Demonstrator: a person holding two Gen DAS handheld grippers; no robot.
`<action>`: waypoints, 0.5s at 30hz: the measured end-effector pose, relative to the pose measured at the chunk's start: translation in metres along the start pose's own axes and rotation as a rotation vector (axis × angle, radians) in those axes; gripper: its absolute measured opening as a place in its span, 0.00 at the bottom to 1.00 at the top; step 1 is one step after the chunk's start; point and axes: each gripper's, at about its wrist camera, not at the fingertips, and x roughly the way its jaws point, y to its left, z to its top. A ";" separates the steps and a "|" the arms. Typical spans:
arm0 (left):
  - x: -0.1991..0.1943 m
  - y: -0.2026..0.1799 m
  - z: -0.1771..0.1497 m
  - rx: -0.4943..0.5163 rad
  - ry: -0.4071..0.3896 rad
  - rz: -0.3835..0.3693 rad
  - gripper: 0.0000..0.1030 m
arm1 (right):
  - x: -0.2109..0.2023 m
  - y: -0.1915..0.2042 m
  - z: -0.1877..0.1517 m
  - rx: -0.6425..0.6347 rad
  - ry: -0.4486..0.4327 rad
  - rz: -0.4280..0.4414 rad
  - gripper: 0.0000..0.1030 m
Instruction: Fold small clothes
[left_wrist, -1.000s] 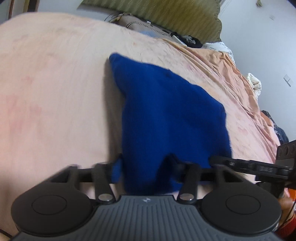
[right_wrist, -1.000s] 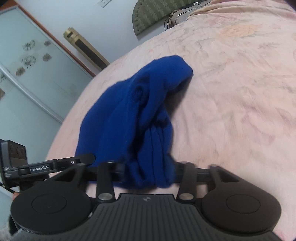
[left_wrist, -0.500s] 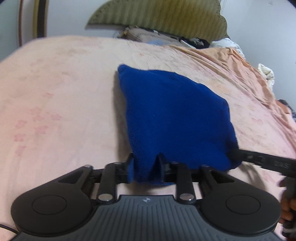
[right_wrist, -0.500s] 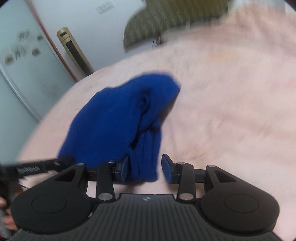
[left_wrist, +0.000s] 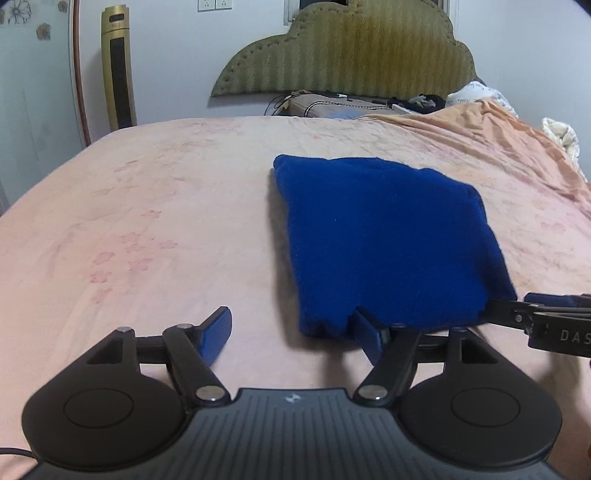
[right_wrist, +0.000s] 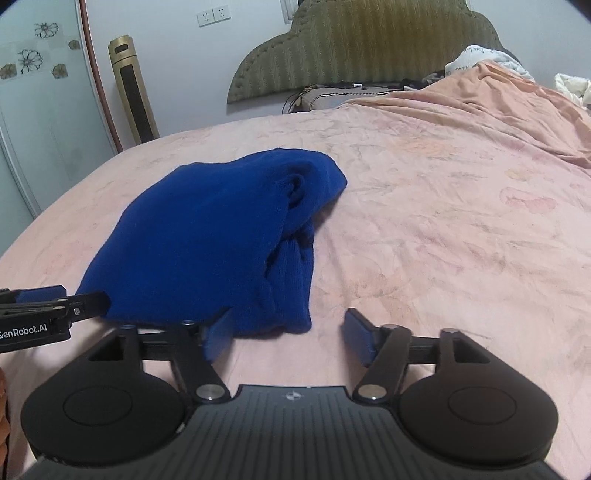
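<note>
Blue knit garment (left_wrist: 384, 240) lies folded flat on the pink floral bedsheet (left_wrist: 155, 229), right of centre in the left wrist view. Left gripper (left_wrist: 291, 332) sits at its near edge, jaws spread wide after just opening; left pad on bare sheet, right pad touching the garment's near left corner, nothing clamped. The cloth's near hem lies partly between the fingers, but the pads do not press it. Right gripper's finger (left_wrist: 532, 314) pokes in from the right edge at the garment's near right corner. Far back: olive padded headboard (left_wrist: 343, 48), gold tower fan (left_wrist: 118, 74) at far left, peach blanket (left_wrist: 498, 133) bunched far right, a pillow and cables under the headboard.

Right wrist view: same blue garment (right_wrist: 207, 236) left of centre, its right side bunched and lumpy with a folded-in sleeve. Right gripper (right_wrist: 288, 332) at the near edge, jaws also wide after just opening; left pad against the near right corner of the cloth, right pad over bare sheet, no grip. Left gripper's finger (right_wrist: 74, 302) enters from the left edge, tip touching the garment's near left corner. Frosted glass door (right_wrist: 33, 103) with flower stickers at far left, wall sockets (right_wrist: 212, 14) above.
</note>
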 end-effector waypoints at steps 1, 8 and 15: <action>-0.001 0.000 -0.001 -0.001 0.000 0.004 0.70 | -0.001 0.001 -0.002 -0.001 0.001 -0.001 0.70; -0.003 0.000 -0.013 -0.010 0.016 0.026 0.70 | -0.005 0.003 -0.011 0.002 0.004 0.013 0.81; -0.005 0.003 -0.026 -0.022 0.022 0.050 0.72 | -0.011 0.006 -0.019 -0.013 -0.002 0.007 0.85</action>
